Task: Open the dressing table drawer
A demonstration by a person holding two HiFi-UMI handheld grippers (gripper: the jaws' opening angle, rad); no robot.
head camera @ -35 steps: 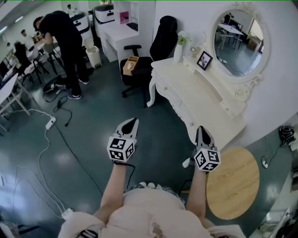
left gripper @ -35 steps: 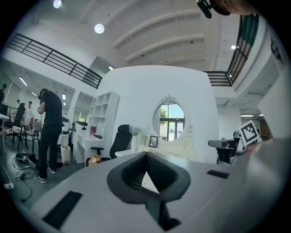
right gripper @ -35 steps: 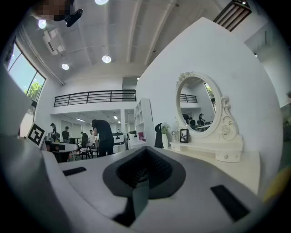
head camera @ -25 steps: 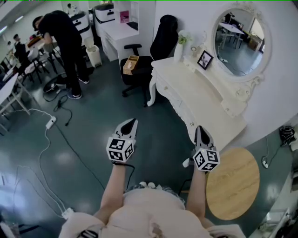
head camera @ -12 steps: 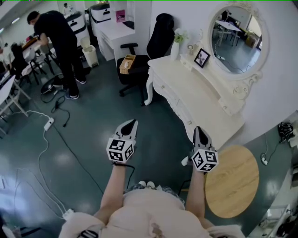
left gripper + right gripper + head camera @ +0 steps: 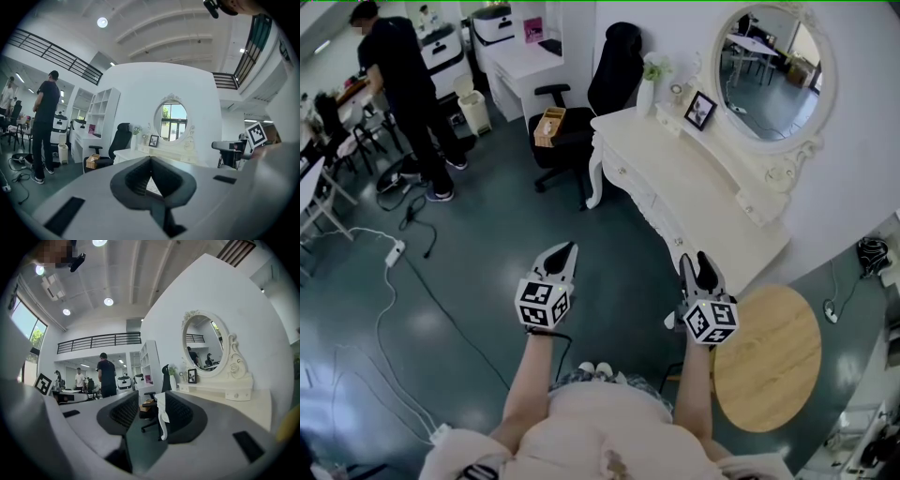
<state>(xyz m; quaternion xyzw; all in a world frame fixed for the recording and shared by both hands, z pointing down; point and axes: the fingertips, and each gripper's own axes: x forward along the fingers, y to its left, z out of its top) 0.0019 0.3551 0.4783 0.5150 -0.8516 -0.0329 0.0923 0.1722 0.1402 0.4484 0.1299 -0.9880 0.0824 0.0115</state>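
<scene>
From the head view, the white dressing table (image 6: 694, 183) stood against the wall ahead and to the right, with an oval mirror (image 6: 769, 61), a small photo frame (image 6: 700, 110) and a vase (image 6: 646, 94) on it. Its drawer (image 6: 667, 228) ran along the front edge and seemed shut, though the front was small and seen at a slant. The left gripper (image 6: 566, 250) hung over bare floor, well apart from the table. The right gripper (image 6: 697, 266) was near the table's front corner, not touching it. A round wooden stool (image 6: 769, 361) sat to the right, and a black office chair (image 6: 586, 103) stood beyond the table's far end.

In the left gripper view, the left gripper (image 6: 151, 161) had its jaws pressed together on nothing, with the table (image 6: 159, 153) and mirror (image 6: 171, 117) ahead.

In the right gripper view, the right gripper (image 6: 149, 401) had just been opening — its jaws stood apart and empty, with the table's curved leg (image 6: 161, 416) showing through the gap, farther off.
</scene>
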